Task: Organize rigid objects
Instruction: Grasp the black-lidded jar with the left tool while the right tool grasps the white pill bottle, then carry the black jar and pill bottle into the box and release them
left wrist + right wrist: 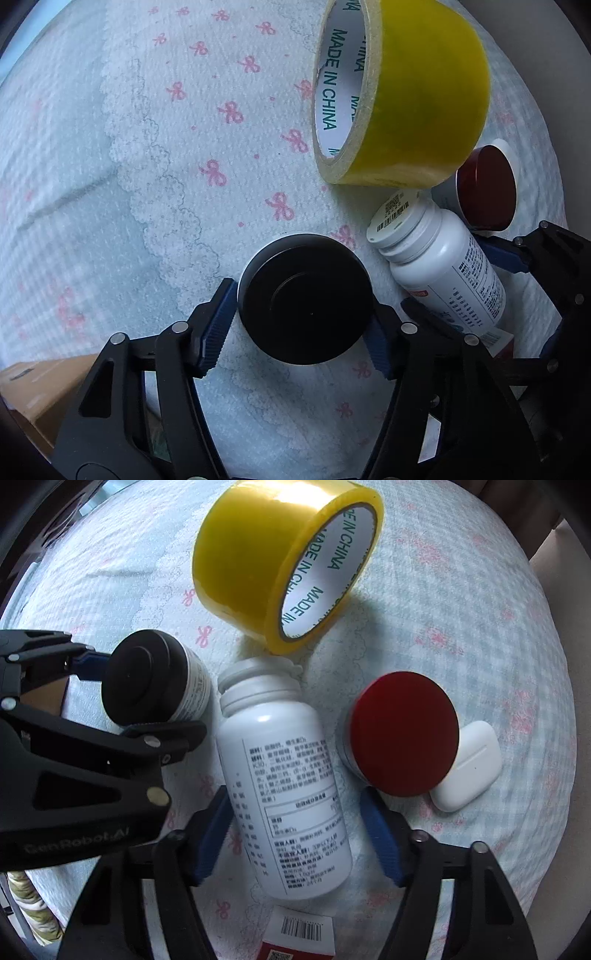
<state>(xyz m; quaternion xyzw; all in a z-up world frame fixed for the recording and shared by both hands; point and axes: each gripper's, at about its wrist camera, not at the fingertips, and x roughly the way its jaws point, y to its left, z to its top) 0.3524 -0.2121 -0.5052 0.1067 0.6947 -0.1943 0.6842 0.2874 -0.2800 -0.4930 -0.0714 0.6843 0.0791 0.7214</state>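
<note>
Black-lidded jar (306, 299), left wrist view: squat, stiff, smooth-sided, standing upright on the white bow-printed cloth (147, 147). The left gripper (299, 328) has its jaws partly closed around the lid, blue pads touching both flanks; it looks gripped. Likely light to moderate in weight; the round lid may slip, so a hold low on the wall seems safer. Contents unseen, lid on. Yellow tape roll (406, 92) stands on edge just beyond it; hollow core, nothing inside.

White plastic bottle (284, 794), right wrist view: rigid, glossy, lying on its side, cap towards the tape roll. The right gripper (295, 834) straddles its mid-body with jaws narrowed; the left pad touches the wall, while the right pad shows a sliver of gap, so a firm hold cannot be confirmed. The bottle will probably roll if nudged; take it across the label. Fill level cannot be told. Red-lidded jar (404, 734) is shut and leans near the bottle; white earbud case (469, 764) is closed and touches that jar.
</note>
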